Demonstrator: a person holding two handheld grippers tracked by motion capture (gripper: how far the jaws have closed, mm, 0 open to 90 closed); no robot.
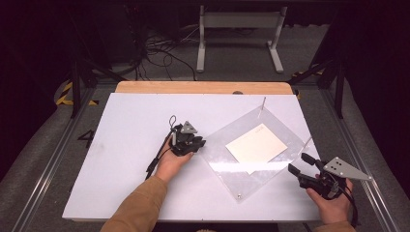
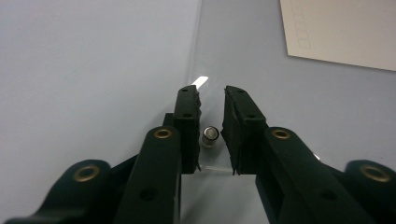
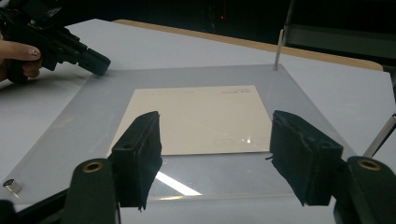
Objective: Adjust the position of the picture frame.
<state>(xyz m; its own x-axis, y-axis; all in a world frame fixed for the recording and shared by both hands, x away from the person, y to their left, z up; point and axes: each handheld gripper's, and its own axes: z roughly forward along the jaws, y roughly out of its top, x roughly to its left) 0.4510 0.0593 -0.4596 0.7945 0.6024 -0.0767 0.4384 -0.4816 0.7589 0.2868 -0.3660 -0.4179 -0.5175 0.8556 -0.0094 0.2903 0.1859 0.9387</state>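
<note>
A clear acrylic plate [image 1: 227, 166] lies turned like a diamond on the white table [image 1: 130, 145], with a cream paper sheet [image 1: 256, 144] at its middle. My left gripper [image 1: 199, 144] is at the plate's left corner. In the left gripper view its jaws [image 2: 211, 91] stand narrow on either side of a small metal stud [image 2: 210, 136], and a gap shows beside the stud. My right gripper [image 1: 300, 163] is off the plate's right edge, open wide with nothing between its jaws [image 3: 215, 119], facing the paper [image 3: 201, 107].
Thin metal posts stand at the plate's far corner [image 1: 261, 106] and right corner [image 1: 305, 143]. Another small stud [image 1: 238, 195] sits at the near corner. A wooden strip [image 1: 203, 87] edges the table's back. Beyond it, on the floor, are a metal stand [image 1: 239, 21] and cables.
</note>
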